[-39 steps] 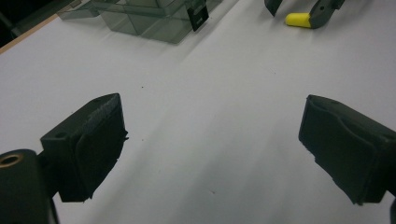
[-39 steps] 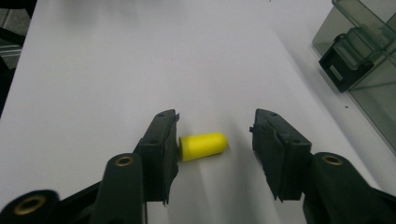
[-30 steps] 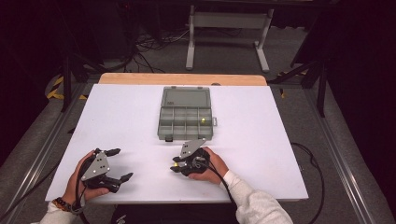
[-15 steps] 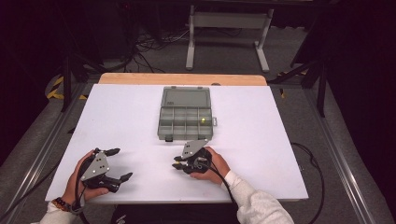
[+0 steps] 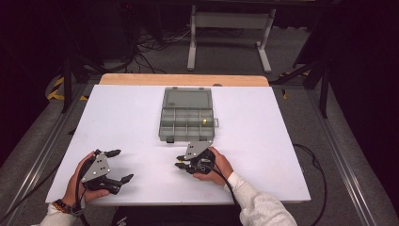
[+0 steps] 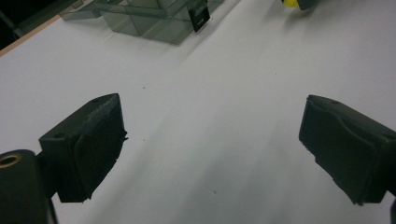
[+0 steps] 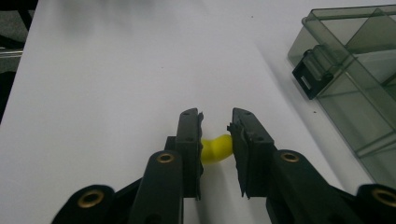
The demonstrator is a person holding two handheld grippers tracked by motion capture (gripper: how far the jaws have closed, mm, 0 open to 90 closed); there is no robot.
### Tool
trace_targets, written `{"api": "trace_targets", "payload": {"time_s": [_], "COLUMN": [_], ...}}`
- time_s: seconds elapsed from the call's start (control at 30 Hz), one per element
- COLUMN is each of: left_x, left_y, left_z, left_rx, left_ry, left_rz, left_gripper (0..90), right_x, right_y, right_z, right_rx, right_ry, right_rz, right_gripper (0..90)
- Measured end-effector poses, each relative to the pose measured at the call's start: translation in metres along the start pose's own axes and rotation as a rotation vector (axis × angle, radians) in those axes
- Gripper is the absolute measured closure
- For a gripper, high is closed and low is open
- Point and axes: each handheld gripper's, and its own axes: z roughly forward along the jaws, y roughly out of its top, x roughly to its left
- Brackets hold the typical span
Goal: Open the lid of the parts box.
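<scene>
Here the right gripper (image 7: 215,128) pinches a small, bright-yellow, rounded piece (image 7: 215,149)

Organizer box (image 5: 187,118) on table (image 5: 282,155) (mid-rear), grippers nearer

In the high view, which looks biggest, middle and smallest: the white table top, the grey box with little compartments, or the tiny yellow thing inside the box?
1. White table top, by far the biggest.
2. Grey compartment box, in the middle.
3. Tiny yellow thing in the box, just a dot, smallest.

Yellow piece (image 7: 217,149), smoky-grey organiser box (image 5: 187,113)
</scene>
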Motion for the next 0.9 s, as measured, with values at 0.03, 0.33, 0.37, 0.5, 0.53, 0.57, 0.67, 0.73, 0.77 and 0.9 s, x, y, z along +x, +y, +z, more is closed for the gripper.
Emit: {"api": "trace_targets", "payload": {"time_s": [0.03,0.33,0.37,0.5,0.53,0.57,0.67,0.73,0.77,0.9], "left_x": [0.0,0.0,0.0,0.0,0.0,0.0,0.0,0.0,0.0,0.0], "left_y": [0.0,0.0,0.0,0.0,0.0,0.0,0.0,0.0,0.0,0.0], "left_z": [0.0,0.0,0.0,0.0,0.0,0.0,0.0,0.001,0.001,0.001], "left_rx": [0.0,0.0,-0.001,0.001,0.001,0.001,0.001,0.001,0.001,0.003], "left_ry": [0.0,0.0,0.0,-0.001,-0.001,-0.002,-0.002,-0.002,-0.002,-0.002], "left_rz": [0.0,-0.001,0.0,0.0,0.0,0.0,-0.001,0.0,0.0,0.001], "left_gripper": [8.1,8.1,8.1,8.1,8.1,8.1,8.1,8.1,8.1,8.2], "right_x": [0.0,-0.003,-0.004,-0.005,-0.005,-0.005,-0.007,-0.008,-0.009,-0.011], "right_y": [0.0,0.0,0.0,0.0,0.0,0.0,0.001,0.001,0.001,0.001], "right_z": [0.0,-0.007,-0.007,-0.009,-0.01,-0.011,-0.013,-0.015,-0.016,-0.02], "right_rx": [0.0,-0.019,-0.021,-0.024,-0.025,-0.026,-0.032,-0.038,-0.041,-0.049], "right_ry": [0.0,-0.025,-0.025,-0.035,-0.039,-0.043,-0.052,-0.059,-0.064,-0.079], "right_rz": [0.0,0.008,0.012,0.013,0.012,0.014,0.013,0.019,0.019,0.024], "right_gripper": [73.9,74.6,74.7,74.8,74.9,74.9,74.9,75.1,75.1,75.4]}}
